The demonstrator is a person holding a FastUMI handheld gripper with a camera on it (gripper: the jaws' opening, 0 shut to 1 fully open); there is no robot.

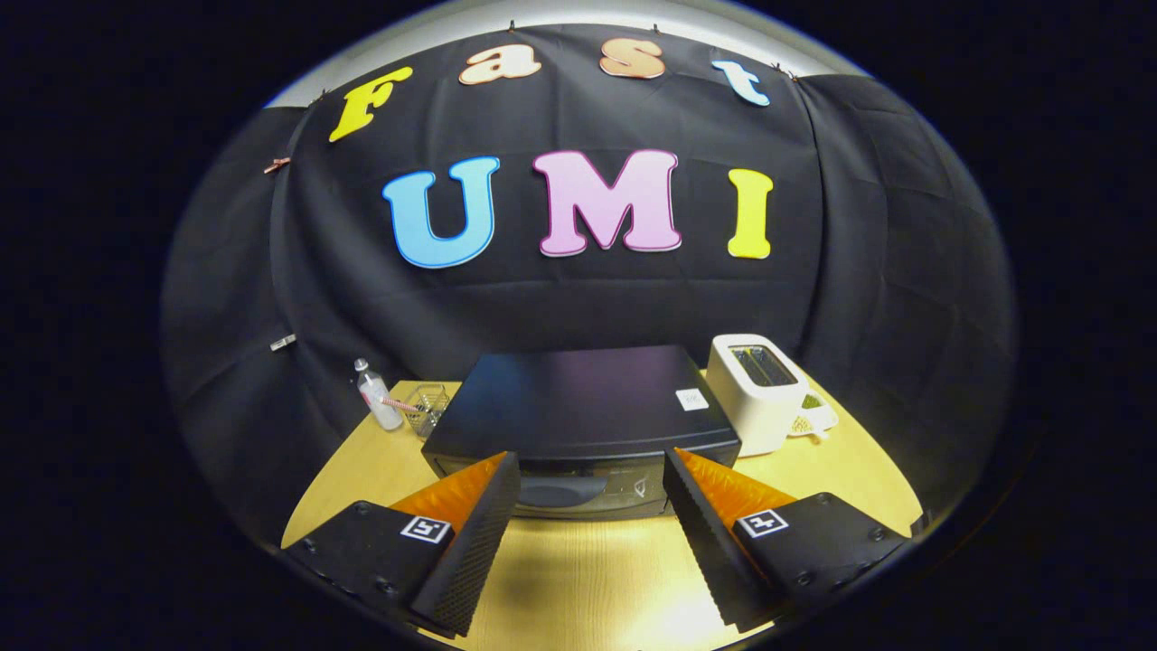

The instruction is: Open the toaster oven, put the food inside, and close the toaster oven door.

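Ahead, the black toaster oven (583, 407) sits door-closed at the back middle of the wooden table (578, 579), a white toaster (757, 391) at its right. Gripper (592, 470) fingers spread apart, holding nothing, tips just short of the door.

Matt black toaster oven (583, 402), pale smooth wood table (578, 579), glossy white plastic toaster (757, 398), clear plastic bottle (378, 398), ribbed claw (592, 475) pads (470, 542)

The wooden table (578, 579) carries toaster oven (583, 407), white toaster (757, 391), bottle (377, 396), wire basket (430, 407).
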